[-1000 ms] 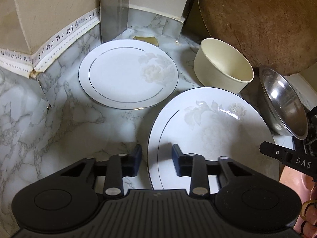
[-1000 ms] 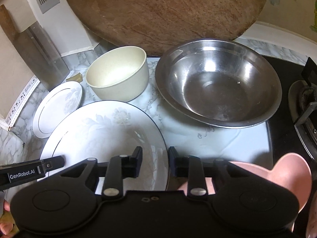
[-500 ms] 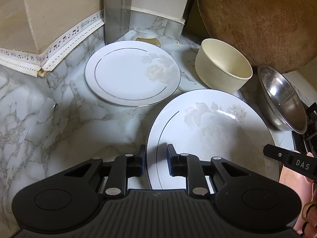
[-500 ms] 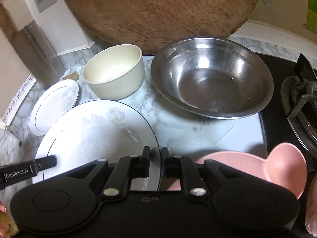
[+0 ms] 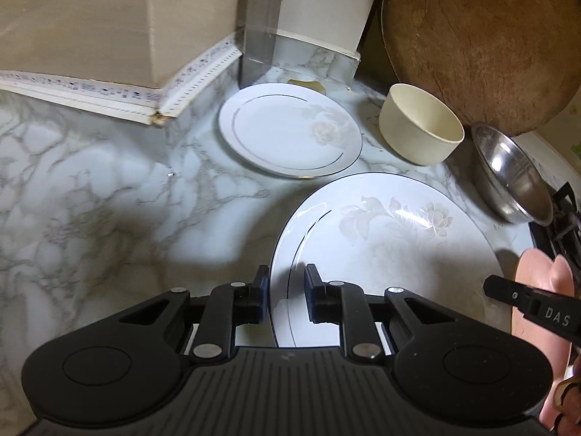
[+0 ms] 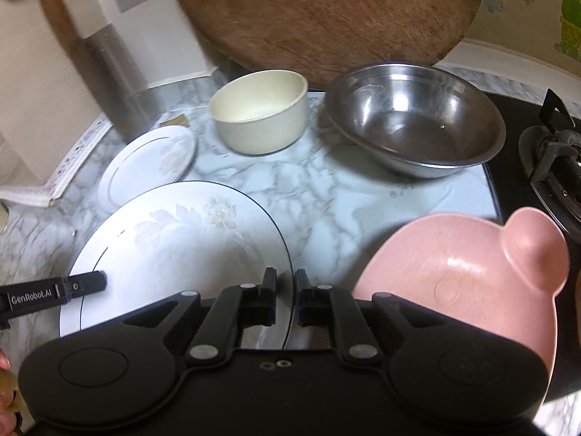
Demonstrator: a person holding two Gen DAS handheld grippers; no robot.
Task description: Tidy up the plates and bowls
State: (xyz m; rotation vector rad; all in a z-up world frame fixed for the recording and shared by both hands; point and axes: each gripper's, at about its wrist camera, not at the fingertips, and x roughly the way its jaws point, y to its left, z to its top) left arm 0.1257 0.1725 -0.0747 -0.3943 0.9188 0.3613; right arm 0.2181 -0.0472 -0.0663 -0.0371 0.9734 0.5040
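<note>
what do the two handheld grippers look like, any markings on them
Both the left gripper and the right gripper are matte black plastic: a ribbed body, two round lobes, hinged link arms with silver rivets, and short rectangular fingers. Seen from the other camera, the left one reads "GenRobot.AI" in white and the right one "DAS".

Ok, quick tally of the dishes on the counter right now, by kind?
Plates: 2, the large floral plate and the small floral plate
Bowls: 3, the cream bowl, the steel bowl and the pink bowl
Total: 5
</note>
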